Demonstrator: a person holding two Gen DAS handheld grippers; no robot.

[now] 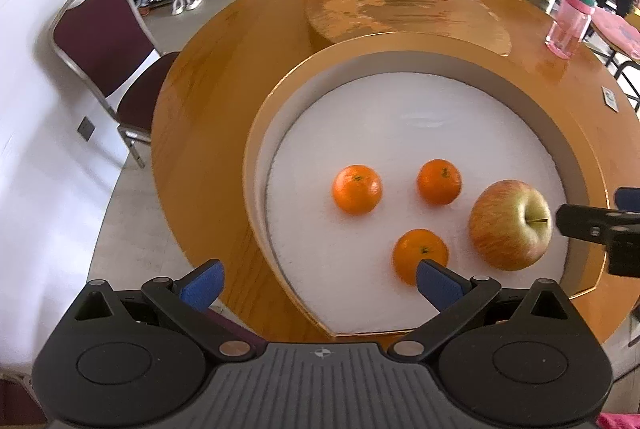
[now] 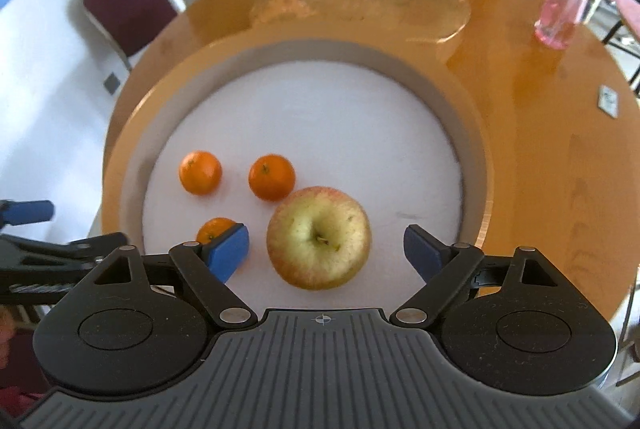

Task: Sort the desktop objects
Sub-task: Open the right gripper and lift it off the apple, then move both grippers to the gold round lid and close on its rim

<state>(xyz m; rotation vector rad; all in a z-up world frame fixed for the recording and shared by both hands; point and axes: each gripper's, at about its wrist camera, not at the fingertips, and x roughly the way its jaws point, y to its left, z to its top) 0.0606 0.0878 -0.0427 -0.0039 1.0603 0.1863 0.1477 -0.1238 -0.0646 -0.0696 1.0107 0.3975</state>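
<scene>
I see three plain orange mandarins (image 1: 357, 189) on the tray's (image 1: 400, 117) white floor; at their 3 o'clock, my view shows an apple (image 1: 510, 225), yellow-green with red streaks. Tabletop (image 1: 224, 77) amber wood; bottle (image 1: 570, 23) pink.

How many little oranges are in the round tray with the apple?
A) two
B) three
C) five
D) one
B: three oranges lie on the white floor of the tray, next to the one apple.
</scene>
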